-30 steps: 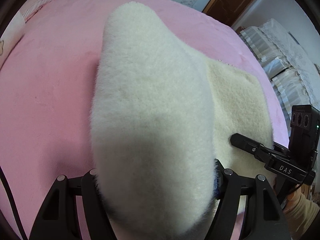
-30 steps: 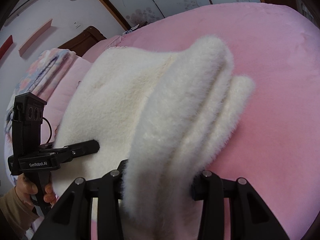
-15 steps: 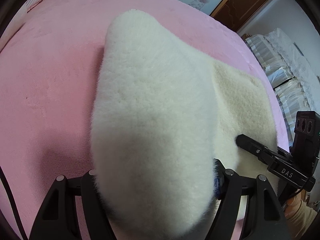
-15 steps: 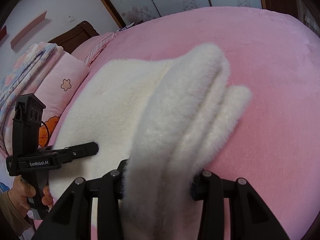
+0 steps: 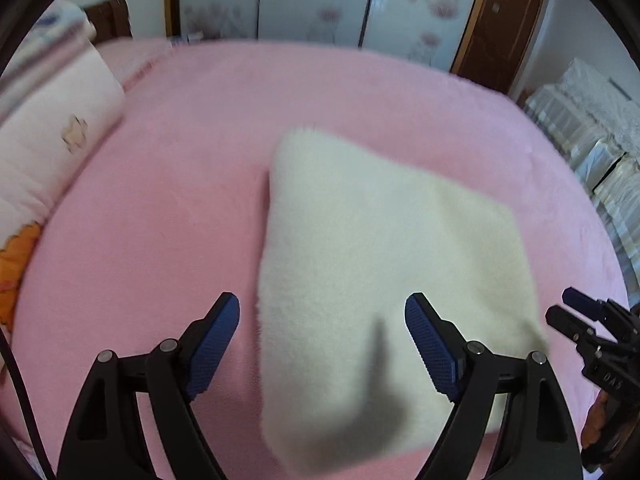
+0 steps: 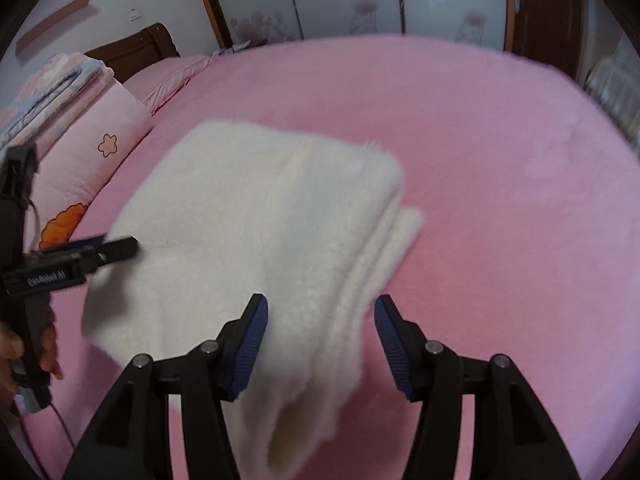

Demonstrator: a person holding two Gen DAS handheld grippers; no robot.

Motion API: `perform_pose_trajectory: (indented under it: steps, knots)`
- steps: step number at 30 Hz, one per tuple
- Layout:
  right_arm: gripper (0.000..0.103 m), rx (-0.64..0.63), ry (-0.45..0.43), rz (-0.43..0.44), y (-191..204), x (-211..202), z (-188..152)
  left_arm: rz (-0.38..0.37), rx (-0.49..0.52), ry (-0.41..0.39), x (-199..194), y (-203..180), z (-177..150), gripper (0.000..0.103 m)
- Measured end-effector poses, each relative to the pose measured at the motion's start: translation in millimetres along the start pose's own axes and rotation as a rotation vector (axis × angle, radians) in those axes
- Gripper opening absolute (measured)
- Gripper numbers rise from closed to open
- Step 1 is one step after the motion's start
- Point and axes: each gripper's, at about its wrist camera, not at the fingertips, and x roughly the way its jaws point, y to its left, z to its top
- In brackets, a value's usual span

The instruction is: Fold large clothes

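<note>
A cream fleece garment point(image 5: 372, 248) lies folded in layers on the pink bed; it also shows in the right wrist view point(image 6: 260, 232). My left gripper point(image 5: 322, 320) is open and empty, its blue pads either side of the garment's near left edge. My right gripper point(image 6: 318, 318) is open and empty above the garment's near right edge, where stacked layers show. The right gripper shows in the left wrist view point(image 5: 592, 328), and the left gripper in the right wrist view point(image 6: 116, 248), both at the garment's near corners.
The pink bedspread point(image 5: 160, 208) surrounds the garment. Pink pillows point(image 6: 92, 152) and folded bedding lie at the left by the headboard. Wardrobe doors point(image 5: 320, 0) and a brown door stand behind. Stacked white bedding point(image 5: 600, 128) sits at the right.
Both grippers have opened and let go of the fleece. The raised fold has dropped flat onto the garment, and both grippers have pulled back and up.
</note>
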Motion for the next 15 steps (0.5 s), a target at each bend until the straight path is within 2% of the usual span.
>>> perform_pose_trajectory:
  steps: [2, 4, 5, 6, 8, 9, 11, 12, 13, 15]
  knots:
    - [0.056, -0.03, -0.08, -0.005, 9, -24, -7, -0.008, 0.027, -0.062, -25, -11, -5, 0.084]
    - [0.054, -0.064, -0.096, 0.015, 22, -34, -15, -0.009, 0.08, -0.108, -39, -27, -17, 0.082]
    - [0.041, -0.071, -0.09, 0.042, 28, -34, -18, -0.005, 0.113, -0.116, -41, -34, -22, 0.075]
    - [0.022, -0.08, -0.071, 0.073, 37, -31, -23, 0.003, 0.146, -0.11, -39, -38, -28, 0.069]
    - [0.011, -0.096, -0.03, 0.069, 46, -20, -31, 0.054, 0.18, -0.03, -17, -51, -40, 0.033]
    - [0.011, -0.104, -0.006, 0.045, 52, -11, -38, 0.08, 0.169, 0.01, -4, -53, -39, 0.027]
    - [0.011, -0.104, 0.022, -0.001, 52, 3, -46, 0.106, 0.098, 0.072, 12, -38, -47, 0.022]
    - [0.003, -0.097, 0.033, -0.027, 48, 7, -50, 0.09, 0.059, 0.071, 15, -31, -49, 0.022]
    - [0.0, -0.084, 0.044, -0.044, 41, 12, -54, 0.084, 0.044, 0.073, 17, -27, -50, 0.021]
    - [0.0, -0.054, 0.067, -0.031, 30, 18, -58, 0.08, 0.031, 0.083, 22, -18, -50, 0.015]
